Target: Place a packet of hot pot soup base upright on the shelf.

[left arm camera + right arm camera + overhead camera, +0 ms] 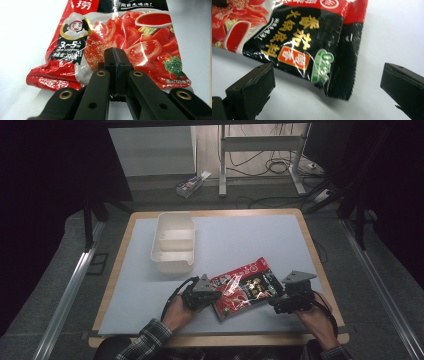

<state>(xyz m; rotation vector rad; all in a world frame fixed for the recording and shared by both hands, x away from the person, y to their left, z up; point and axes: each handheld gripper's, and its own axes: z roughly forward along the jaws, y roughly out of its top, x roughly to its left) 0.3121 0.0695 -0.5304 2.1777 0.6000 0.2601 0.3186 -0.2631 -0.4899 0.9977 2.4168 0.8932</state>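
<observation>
One packet [246, 287] on the mat [250, 235] — red and black, lying flat at about six o'clock, near the front edge. One white tub [173, 241] at ten o'clock from it, well apart, two compartments inside. Two grippers, one per hand, flanking the packet. Left gripper [212, 294] at the packet's nine o'clock end, jaws pressed together over the red end seam in the left gripper view [117, 60] — foil crumpled beside them, edge pinched. Right gripper [276, 304] at the packet's four o'clock corner, jaws spread wide in the right gripper view [327, 82], holding nothing; black corner of the packet [337, 75] between them, touching neither. Two hands [177, 312] in from six o'clock, plaid sleeve [145, 342] on the left.
</observation>
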